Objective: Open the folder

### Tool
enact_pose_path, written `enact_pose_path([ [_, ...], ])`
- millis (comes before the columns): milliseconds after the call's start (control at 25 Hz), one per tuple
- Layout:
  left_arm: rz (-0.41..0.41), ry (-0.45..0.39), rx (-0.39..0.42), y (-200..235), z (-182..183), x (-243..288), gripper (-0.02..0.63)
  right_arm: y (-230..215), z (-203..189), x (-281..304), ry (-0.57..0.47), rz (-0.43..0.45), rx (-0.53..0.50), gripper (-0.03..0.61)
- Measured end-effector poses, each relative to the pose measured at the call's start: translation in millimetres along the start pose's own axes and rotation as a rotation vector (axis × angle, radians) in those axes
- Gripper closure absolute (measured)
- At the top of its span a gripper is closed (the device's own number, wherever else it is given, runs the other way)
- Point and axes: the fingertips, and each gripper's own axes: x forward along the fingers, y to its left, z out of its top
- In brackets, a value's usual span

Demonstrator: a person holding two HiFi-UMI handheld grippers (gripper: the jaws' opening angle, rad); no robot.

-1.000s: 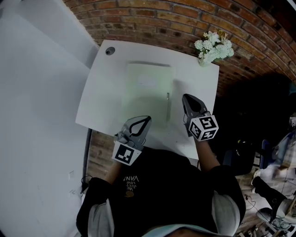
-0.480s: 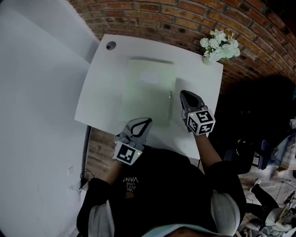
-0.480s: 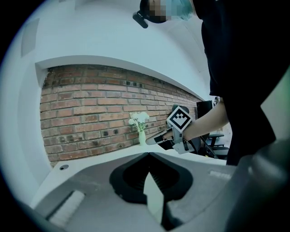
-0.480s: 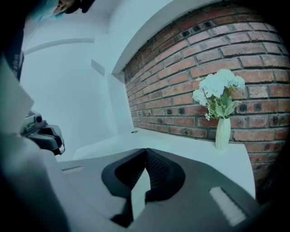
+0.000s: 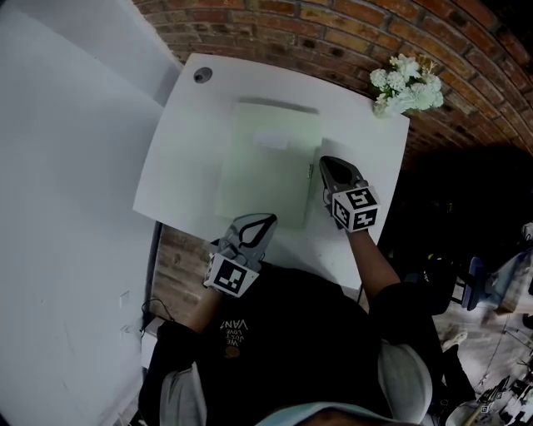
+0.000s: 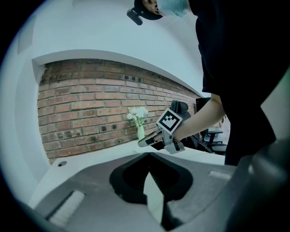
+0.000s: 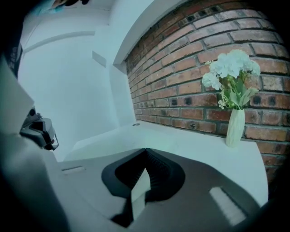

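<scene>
A pale green folder (image 5: 266, 166) lies closed and flat in the middle of the white table (image 5: 179, 158). It has a white label (image 5: 271, 139) near its far end and a small clasp (image 5: 310, 170) on its right edge. My right gripper (image 5: 323, 160) is shut and empty, its tips just right of that clasp. My left gripper (image 5: 268, 216) is also shut and empty, pointing at the folder's near edge. In the left gripper view the closed jaws (image 6: 147, 154) point across the table towards the right gripper (image 6: 141, 144). In the right gripper view the shut tips (image 7: 146, 149) hover over the tabletop.
A white vase of white flowers (image 5: 408, 83) stands at the table's far right corner, against the brick wall (image 5: 333, 25). A round cable hole (image 5: 202, 75) sits at the far left corner. A white wall (image 5: 67, 166) runs along the left; chairs and clutter lie to the right.
The right gripper has moved forward and lower, closer to the folder's right edge by the clasp. The left gripper has sunk a little at the near edge. Both stay shut.
</scene>
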Motion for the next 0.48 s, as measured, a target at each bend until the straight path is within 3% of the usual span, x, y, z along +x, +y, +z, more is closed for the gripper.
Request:
enact_pose_path([
  [480,-0.007,0.099,0.044,-5.9,-27.7,14.3,0.597,-7.7,-11.6,26.5,0.063,0.034,-0.023,0.578],
])
